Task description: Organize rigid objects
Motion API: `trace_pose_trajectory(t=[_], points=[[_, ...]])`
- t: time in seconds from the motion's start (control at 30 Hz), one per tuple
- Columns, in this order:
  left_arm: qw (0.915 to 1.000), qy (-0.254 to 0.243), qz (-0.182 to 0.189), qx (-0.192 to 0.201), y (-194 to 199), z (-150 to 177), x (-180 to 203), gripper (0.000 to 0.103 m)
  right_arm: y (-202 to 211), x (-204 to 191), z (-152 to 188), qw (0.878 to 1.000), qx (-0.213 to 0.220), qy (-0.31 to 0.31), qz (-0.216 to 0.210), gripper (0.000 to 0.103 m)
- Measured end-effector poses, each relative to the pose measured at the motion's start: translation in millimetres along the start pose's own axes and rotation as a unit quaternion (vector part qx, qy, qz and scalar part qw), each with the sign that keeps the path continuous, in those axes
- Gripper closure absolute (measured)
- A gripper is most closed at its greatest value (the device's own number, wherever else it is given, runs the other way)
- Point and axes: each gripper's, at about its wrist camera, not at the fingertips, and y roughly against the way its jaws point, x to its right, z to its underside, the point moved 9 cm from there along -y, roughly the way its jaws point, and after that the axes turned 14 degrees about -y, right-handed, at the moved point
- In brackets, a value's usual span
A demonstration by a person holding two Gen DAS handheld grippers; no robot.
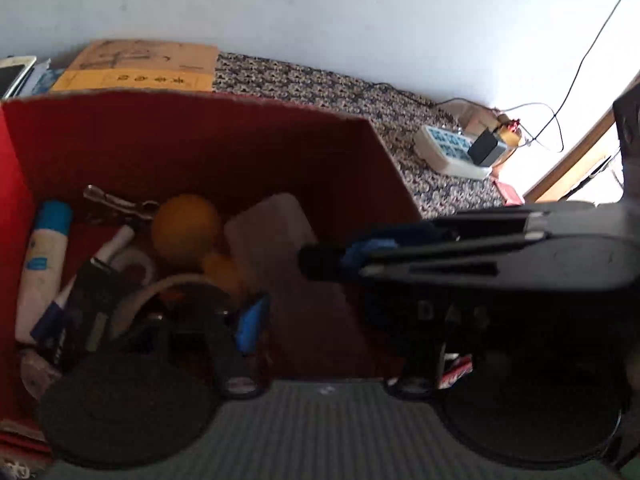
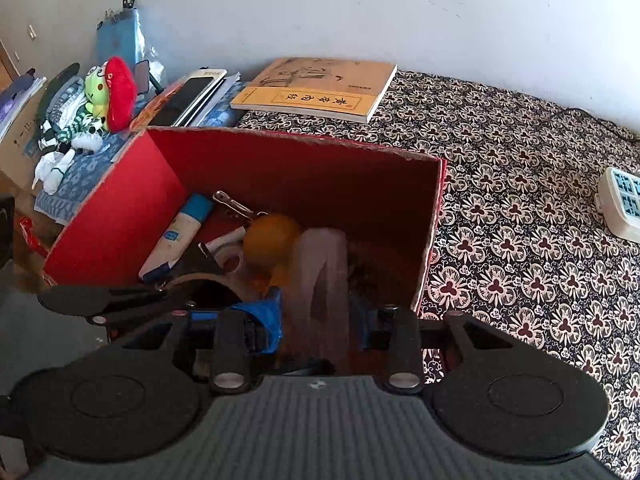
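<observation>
We are looking down into a red box sitting on a patterned cloth. Starting at its left wall, a white tube with a blue cap is lying along that side, a metal clip is resting just beyond it, and a roll of tape is sitting near the middle. Next comes an orange ball, touching a pale rectangular block that is blurred in both views.

Our left gripper is showing in the right wrist view as one dark finger at the box's near-left edge; we cannot tell whether its tongs are spread or pinching. Our right gripper is hanging over the box with its blue pads on either side of the blurred block; we cannot tell whether they are touching it.

Behind the box a yellow book is lying flat, and far right a white power strip is resting on the cloth.
</observation>
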Motion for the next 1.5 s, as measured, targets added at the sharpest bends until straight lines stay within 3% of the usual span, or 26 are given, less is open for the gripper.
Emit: trace_pose_trajectory(t=[0.2, 0.47, 0.63, 0.87, 1.13, 1.3, 1.37, 1.43, 1.5], points=[[0.9971, -0.04, -0.064, -0.002, 18, 4, -6, 0.045, 23, 9, 4, 0.997, 0.031, -0.059, -0.026, 0.084], [0.984, -0.071, -0.163, 0.01, 57, 1, -10, 0.042, 72, 18, 26, 0.989, 0.104, -0.098, -0.029, 0.082], [0.9724, -0.08, -0.219, 0.004, 74, 2, -6, 0.041, 83, 33, 46, 0.984, 0.105, -0.142, -0.03, 0.081], [0.9621, -0.07, -0.264, 0.001, 86, 11, 16, 0.039, 95, 43, 68, 0.989, 0.107, -0.105, 0.001, 0.08], [0.9493, -0.073, -0.305, -0.023, 70, 30, 66, 0.038, 110, 77, 95, 0.99, 0.09, -0.106, 0.025, 0.079], [0.9341, -0.1, -0.34, -0.047, 56, 38, 100, 0.038, 124, 107, 110, 0.989, 0.085, -0.115, 0.042, 0.079], [0.9409, -0.103, -0.318, -0.055, 49, 42, 115, 0.038, 128, 116, 117, 0.989, 0.08, -0.116, 0.044, 0.079], [0.9534, -0.093, -0.279, -0.065, 41, 46, 130, 0.038, 130, 125, 124, 0.989, 0.073, -0.117, 0.047, 0.078], [0.9572, -0.088, -0.265, -0.075, 34, 50, 141, 0.038, 131, 133, 129, 0.989, 0.07, -0.117, 0.051, 0.078]])
